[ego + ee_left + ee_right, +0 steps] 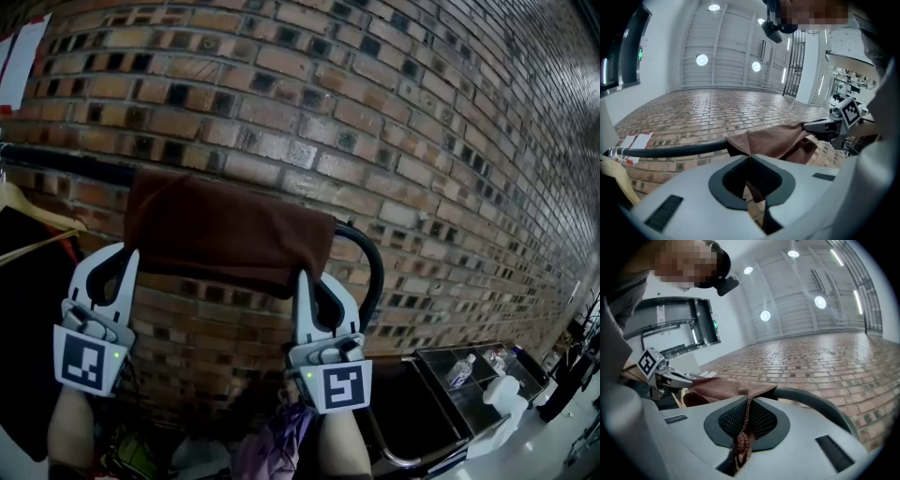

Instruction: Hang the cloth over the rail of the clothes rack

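The left gripper (125,255), raised and tilted upward, pinches the left corner of the brown cloth (225,230). The cloth lies across the black rail (378,267). The right gripper (306,278), tilted upward too, clamps its right corner.

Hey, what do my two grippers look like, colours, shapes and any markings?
The left gripper and right gripper look alike: pale grey plastic with curved jaws lined in black pads. Each carries a cube with a black-and-white square marker and a small green light. The forearms show no sleeves.
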`<state>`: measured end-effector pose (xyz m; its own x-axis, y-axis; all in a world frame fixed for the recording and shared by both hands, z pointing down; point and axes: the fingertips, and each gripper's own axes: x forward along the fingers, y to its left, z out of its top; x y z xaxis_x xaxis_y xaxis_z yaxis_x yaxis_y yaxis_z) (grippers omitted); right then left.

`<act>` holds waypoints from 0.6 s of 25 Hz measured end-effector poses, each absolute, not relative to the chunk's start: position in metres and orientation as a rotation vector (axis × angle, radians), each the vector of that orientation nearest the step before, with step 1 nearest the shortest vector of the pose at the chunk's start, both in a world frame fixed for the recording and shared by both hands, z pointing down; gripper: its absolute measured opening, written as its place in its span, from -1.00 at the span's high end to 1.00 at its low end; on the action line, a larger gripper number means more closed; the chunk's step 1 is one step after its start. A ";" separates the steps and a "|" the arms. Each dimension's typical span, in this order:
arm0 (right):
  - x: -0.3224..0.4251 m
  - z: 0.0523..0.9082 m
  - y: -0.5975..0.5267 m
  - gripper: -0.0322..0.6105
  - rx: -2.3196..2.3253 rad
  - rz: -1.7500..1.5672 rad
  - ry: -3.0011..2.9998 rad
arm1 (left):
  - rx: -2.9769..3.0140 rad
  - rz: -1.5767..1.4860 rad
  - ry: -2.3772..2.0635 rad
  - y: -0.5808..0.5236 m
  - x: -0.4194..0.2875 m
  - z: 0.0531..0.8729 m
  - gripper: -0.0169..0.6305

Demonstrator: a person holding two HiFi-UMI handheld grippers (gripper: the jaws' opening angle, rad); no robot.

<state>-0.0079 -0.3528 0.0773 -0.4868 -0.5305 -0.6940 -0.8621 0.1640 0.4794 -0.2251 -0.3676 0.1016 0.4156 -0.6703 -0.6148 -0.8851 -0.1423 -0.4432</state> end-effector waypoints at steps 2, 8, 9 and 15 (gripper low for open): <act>-0.010 0.084 -0.351 0.79 -1.412 1.378 1.970 | -1.836 0.341 1.344 -0.369 -0.223 0.106 0.88; -0.020 0.106 -0.359 0.79 -1.505 1.483 1.874 | -1.804 0.434 1.419 -0.378 -0.229 0.121 0.88; -0.020 0.110 -0.361 0.79 -1.494 1.450 1.916 | -1.816 0.444 1.415 -0.379 -0.229 0.123 0.88; -0.008 0.116 -0.367 0.79 -1.429 1.259 2.035 | -1.893 0.428 1.377 -0.379 -0.224 0.132 0.86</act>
<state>-0.0079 -0.3667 0.1157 -0.4286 -0.5687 -0.7021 -0.8821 0.0953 0.4612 -0.2239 -0.3795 0.1321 0.3669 -0.6693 -0.6461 -0.9176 -0.1460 -0.3698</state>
